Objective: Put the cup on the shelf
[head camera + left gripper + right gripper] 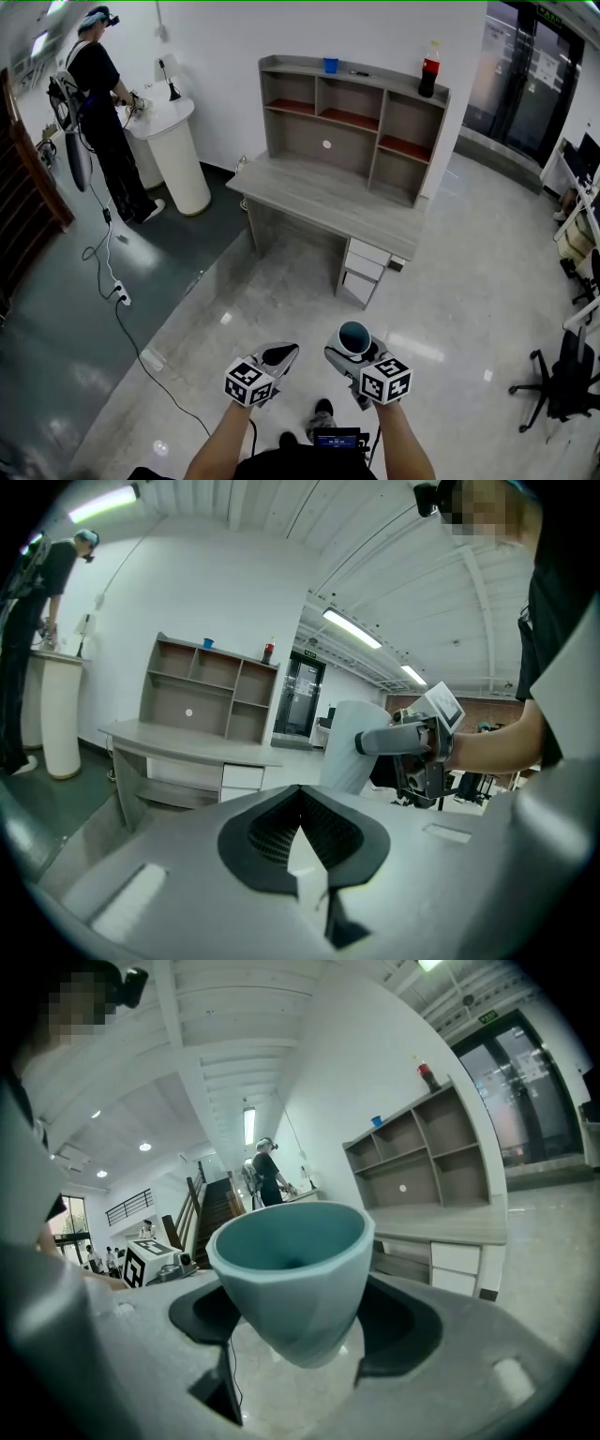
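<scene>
1. The right gripper (353,347) grips a pale teal cup (354,334). In the right gripper view its dark pads (401,1324) press the cup (295,1279) on both sides low down, with the jaws spread fairly wide around it.
2. The cup sits mouth up, tipped a little, and its darker teal inside looks empty.
3. The left gripper (281,354) is just beside it with its jaws drawn together. In its own view the pads (272,832) meet at the tips and nothing is between them.
4. Both grippers are held out over the glossy floor (281,281), well apart from the grey desk (328,202).
5. The shelf unit (352,117) stands on the back of that desk. A small blue cup (330,65) and a cola bottle (428,70) are on its top board.
6. Off to the left, a person in black (103,112) stands at a white pedestal (178,155).
</scene>
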`<state>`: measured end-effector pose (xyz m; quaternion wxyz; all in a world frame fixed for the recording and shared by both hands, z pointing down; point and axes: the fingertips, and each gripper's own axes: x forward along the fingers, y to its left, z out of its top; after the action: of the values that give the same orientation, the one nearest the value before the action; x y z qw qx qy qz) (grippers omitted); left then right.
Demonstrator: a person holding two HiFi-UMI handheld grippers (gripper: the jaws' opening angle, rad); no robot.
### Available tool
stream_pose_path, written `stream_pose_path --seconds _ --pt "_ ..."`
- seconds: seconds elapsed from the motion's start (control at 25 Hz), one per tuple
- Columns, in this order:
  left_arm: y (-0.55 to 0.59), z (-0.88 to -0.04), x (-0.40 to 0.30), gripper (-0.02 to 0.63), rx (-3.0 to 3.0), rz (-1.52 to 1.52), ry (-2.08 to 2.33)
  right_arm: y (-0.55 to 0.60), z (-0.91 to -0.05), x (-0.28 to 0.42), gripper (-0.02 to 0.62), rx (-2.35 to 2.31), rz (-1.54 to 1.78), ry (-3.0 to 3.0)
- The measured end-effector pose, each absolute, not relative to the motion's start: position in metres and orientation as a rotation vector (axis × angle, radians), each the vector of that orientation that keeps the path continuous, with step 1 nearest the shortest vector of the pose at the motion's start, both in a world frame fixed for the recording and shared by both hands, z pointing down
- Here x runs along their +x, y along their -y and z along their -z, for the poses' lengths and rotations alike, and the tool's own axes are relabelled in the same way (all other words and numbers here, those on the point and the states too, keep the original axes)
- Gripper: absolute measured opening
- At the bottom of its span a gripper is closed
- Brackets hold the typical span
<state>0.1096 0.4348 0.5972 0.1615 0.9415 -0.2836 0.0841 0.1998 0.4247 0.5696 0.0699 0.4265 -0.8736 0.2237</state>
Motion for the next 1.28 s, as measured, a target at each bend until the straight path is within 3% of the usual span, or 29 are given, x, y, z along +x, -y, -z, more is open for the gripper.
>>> stream_pose_path --seconds 0.84,1.28 --pt "-0.318 -0.588 0.158 0.0 2.676 -0.264 0.919 -0.3 -0.569 0.251 0.368 1.179 -0.65 2.685" --pt "-0.28 -0.602 0.142 0.002 2.61 -0.245 0.986 -0.26 -0.583 0.243 0.368 1.107 -0.686 2.673"
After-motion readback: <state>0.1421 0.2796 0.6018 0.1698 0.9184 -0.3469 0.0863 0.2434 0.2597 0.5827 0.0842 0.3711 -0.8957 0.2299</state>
